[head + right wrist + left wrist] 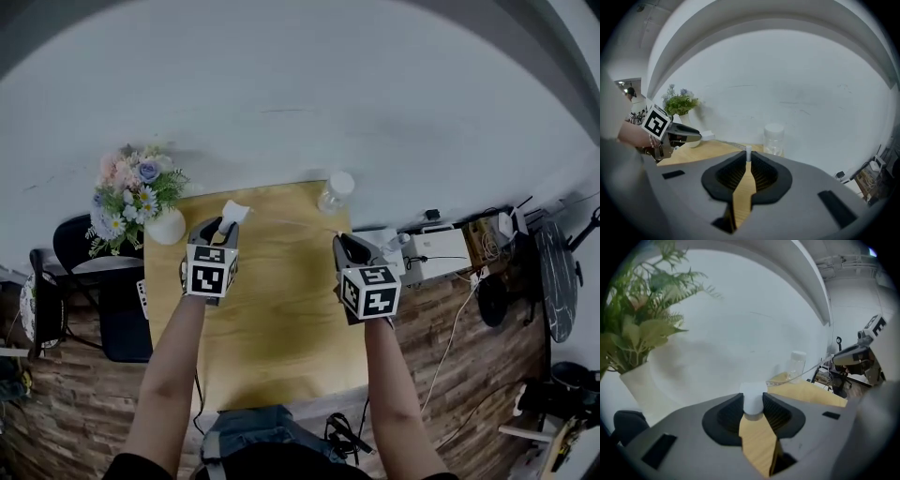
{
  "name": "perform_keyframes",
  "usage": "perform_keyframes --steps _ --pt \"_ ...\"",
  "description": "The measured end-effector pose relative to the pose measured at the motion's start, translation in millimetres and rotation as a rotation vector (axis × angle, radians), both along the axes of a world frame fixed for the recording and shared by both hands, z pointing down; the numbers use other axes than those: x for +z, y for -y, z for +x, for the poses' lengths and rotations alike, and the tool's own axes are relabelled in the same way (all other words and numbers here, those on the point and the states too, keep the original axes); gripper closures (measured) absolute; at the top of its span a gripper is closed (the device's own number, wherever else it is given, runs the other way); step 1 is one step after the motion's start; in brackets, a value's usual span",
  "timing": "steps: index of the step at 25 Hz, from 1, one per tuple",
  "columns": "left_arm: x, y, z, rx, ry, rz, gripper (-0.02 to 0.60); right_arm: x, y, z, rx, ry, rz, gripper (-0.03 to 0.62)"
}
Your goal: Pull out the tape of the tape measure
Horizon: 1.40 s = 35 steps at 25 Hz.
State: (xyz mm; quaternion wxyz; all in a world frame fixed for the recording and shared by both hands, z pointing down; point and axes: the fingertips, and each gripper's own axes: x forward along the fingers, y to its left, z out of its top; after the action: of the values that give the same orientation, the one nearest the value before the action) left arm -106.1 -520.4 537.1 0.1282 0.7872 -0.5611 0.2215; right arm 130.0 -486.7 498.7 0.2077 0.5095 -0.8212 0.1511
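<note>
Tape measure (753,392): in left tongs (753,401) | tape end (748,152): in right tongs (748,160)

We wear blue jeans (246,424) and dark sleeves (127,466); our left gripper (223,232) and right gripper (341,242) are grey, with black ribbed pads (727,414) and black-and-white marker cubes (211,272)

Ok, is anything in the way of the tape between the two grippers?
Nothing visible. The tape runs clear from the tape measure in the left gripper to the right gripper; the jar stands beyond it.
</note>
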Motion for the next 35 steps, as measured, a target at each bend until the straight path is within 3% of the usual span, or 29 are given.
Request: perform_keyframes --steps 9,19,35 --pt "57 41 4 0.006 0.024 -0.050 0.445 51 33 -1 -0.006 -0.037 -0.068 0.551" --pt "96 57 16 0.009 0.032 -0.112 0.443 103 41 12 0.085 0.035 -0.187 0.550" --pt "117 60 20 0.009 0.044 -0.195 0.442 137 30 9 0.118 0.051 -0.281 0.549"
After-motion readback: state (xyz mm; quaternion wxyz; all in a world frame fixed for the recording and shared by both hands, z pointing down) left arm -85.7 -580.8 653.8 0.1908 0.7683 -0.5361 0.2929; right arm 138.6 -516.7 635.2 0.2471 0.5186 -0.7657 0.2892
